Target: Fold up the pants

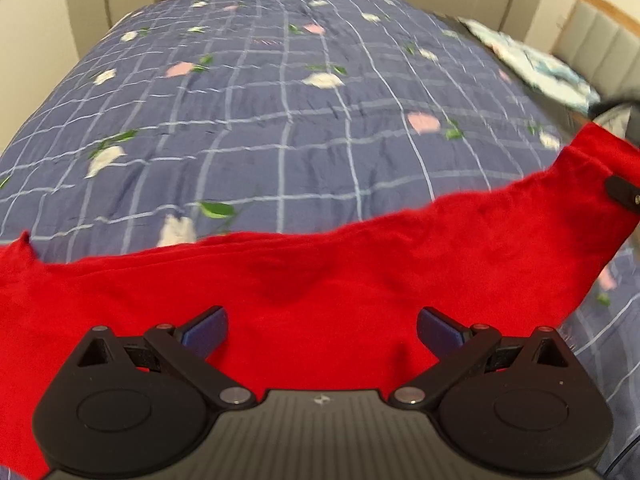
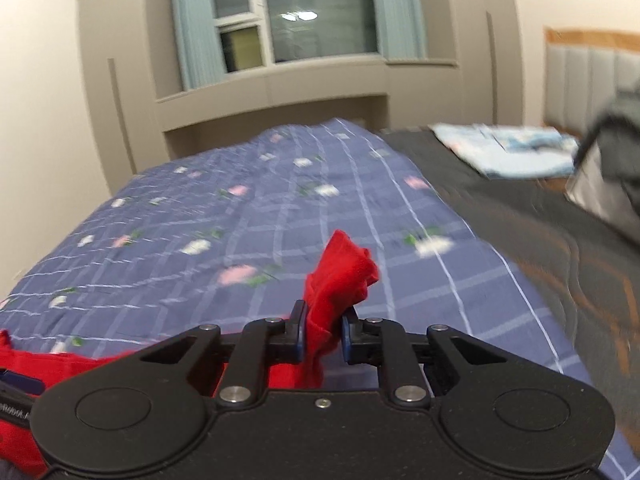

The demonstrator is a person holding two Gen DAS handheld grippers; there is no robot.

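Red pants [image 1: 320, 280] lie across the near part of a blue checked bedspread [image 1: 260, 120]. My left gripper [image 1: 322, 330] is open, its blue-padded fingers [image 1: 206, 330] spread wide just above the red fabric, holding nothing. My right gripper [image 2: 324, 334] is shut on a bunched end of the red pants [image 2: 340, 276], lifted above the bedspread [image 2: 240, 240]. In the left wrist view this lifted end rises at the far right, where a tip of the right gripper [image 1: 624, 194] shows. More red fabric trails at the lower left of the right wrist view.
A folded light-blue patterned cloth [image 2: 508, 148] lies on a dark quilt [image 2: 540, 232] at the right; it also shows in the left wrist view [image 1: 532, 64]. A padded headboard [image 2: 592, 84] is at the right, a window [image 2: 300, 12] beyond the bed.
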